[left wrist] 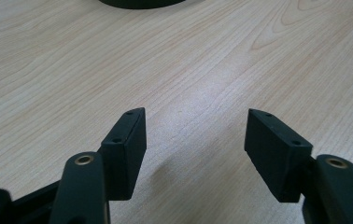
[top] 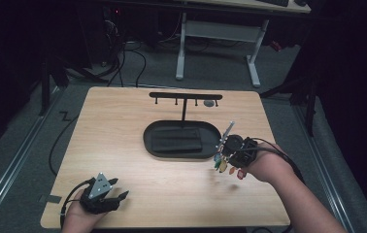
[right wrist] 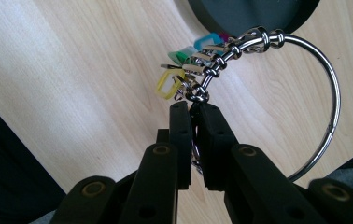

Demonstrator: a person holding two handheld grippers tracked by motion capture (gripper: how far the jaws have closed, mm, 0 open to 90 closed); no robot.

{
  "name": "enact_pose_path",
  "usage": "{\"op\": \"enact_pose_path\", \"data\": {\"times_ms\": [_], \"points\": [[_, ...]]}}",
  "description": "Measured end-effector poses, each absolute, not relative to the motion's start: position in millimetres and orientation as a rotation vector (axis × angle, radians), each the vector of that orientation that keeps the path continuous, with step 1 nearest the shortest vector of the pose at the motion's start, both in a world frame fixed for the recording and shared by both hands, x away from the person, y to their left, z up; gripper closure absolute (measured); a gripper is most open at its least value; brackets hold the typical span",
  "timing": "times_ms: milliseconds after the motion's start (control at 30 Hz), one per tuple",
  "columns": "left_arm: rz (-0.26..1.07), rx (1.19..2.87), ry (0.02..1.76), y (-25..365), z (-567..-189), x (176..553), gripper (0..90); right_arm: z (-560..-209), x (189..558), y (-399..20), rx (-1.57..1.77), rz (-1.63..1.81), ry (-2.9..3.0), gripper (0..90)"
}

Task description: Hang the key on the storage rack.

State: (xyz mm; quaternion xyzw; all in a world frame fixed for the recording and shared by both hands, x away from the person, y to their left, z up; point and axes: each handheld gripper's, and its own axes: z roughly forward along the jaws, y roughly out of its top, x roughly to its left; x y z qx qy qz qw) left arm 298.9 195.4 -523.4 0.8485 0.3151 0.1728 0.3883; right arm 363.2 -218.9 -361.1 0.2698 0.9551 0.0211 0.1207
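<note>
High view: my right gripper (top: 233, 148) carries large silver key ring with coloured tags (top: 224, 156) beside black oval tray (top: 153, 145), tags dangling. I'd lift slowly toward black T-shaped hook stand (top: 185, 96).

Left gripper view: left gripper (left wrist: 195, 135) spread wide, nothing between.

Right gripper view: jaws clamped on ring; ring plane runs away from me, toward tray.

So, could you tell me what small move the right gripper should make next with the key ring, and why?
Probably carry the key ring up and across toward the hook rack. The right gripper is shut on the ring's chain, with the coloured tags hanging clear of the table, and the rack's pegs past the black tray look mostly free. The left gripper rests open on the table.
</note>
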Motion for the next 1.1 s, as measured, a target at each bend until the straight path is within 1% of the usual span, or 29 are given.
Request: {"op": "enact_pose_path", "data": {"times_ms": [500,833,1100], "points": [[0.442,2.148,0.807,197.7,-522.4,298.4,39.4,-350.9,380.6,-208.7,0.794,0.084,2.805,85.2],[0.435,2.141,0.814,200.5,-523.3,300.9,39.4,-331.7,407.6,-198.7,0.805,0.135,2.824,85.2],[0.438,2.143,0.810,199.6,-523.4,300.0,39.4,-321.5,420.2,-192.2,0.790,0.127,2.816,85.2]]}}
